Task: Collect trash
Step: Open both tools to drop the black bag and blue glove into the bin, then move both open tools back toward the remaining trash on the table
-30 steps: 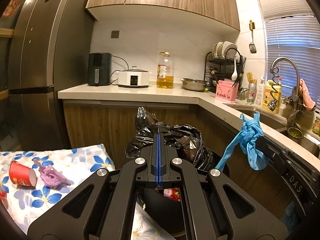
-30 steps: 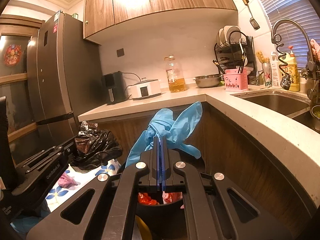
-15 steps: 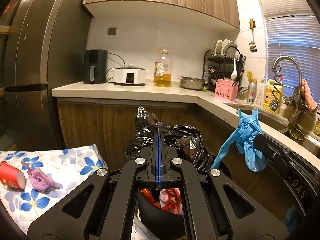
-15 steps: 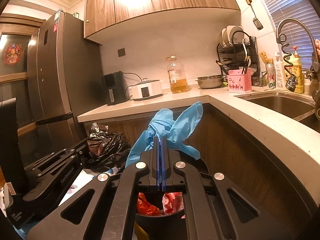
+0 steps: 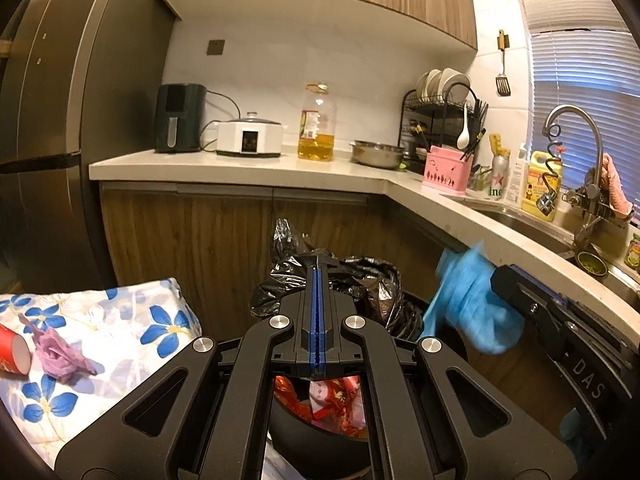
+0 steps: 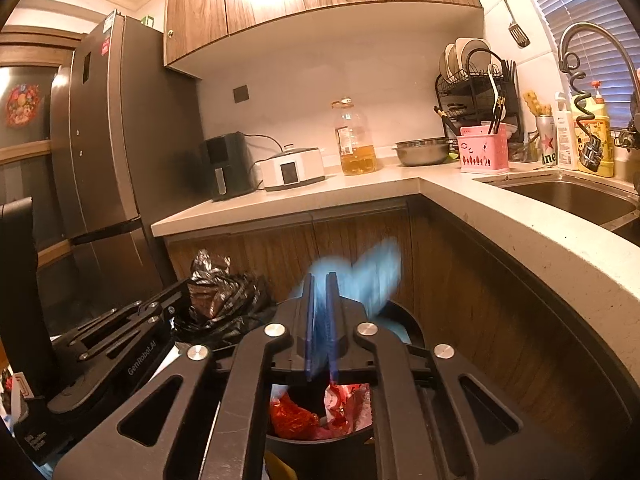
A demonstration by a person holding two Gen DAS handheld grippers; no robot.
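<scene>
Two grippers over the black bin [image 6: 404,322]: right gripper [image 6: 320,280] jaws opening w/ blurred blue glove [image 6: 372,272] between & past its tips, left gripper [image 5: 317,270] pressed together on black bag [image 5: 372,280].

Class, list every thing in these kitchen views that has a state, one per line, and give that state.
left gripper: shut on the black bin bag
right gripper: jaws opening, blue glove between them, blurred
bin: open, red wrappers inside
red paper cup: lying on its side
oil bottle: partly full
</scene>
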